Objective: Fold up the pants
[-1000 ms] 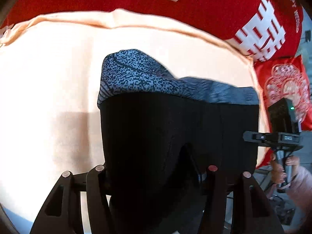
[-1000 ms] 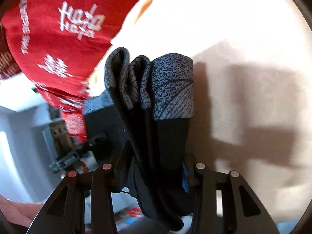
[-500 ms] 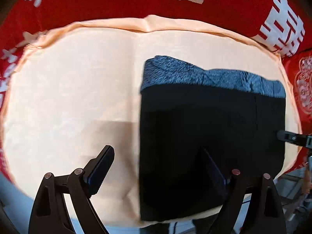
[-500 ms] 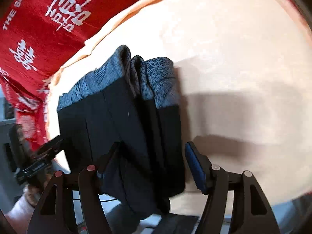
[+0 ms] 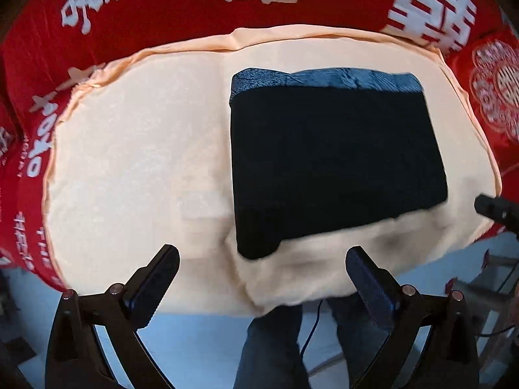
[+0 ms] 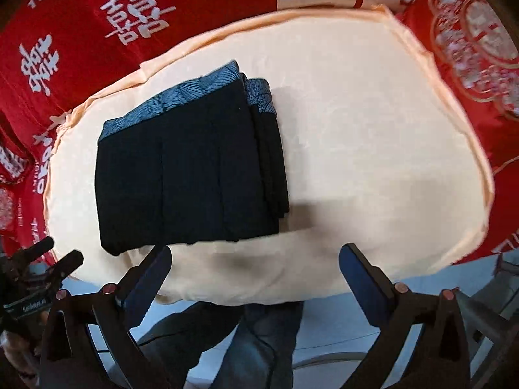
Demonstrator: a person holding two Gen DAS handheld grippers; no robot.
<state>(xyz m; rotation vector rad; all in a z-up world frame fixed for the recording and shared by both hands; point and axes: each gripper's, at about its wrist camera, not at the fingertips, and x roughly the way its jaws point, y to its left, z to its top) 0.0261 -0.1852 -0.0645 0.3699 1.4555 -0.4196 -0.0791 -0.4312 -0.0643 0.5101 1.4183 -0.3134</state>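
Both wrist cameras look straight down from above the near edge of the peach cloth (image 5: 129, 149), each past its own two fingers at the bottom of the frame. The left view sits over the cloth's left part, so the folded pants (image 5: 331, 162) lie right of centre; the right view sits further right, with the pants (image 6: 181, 175) left of centre. Both share the pants, the cloth, the red fabric (image 5: 181, 9) behind and the person's legs (image 6: 259, 340) below.
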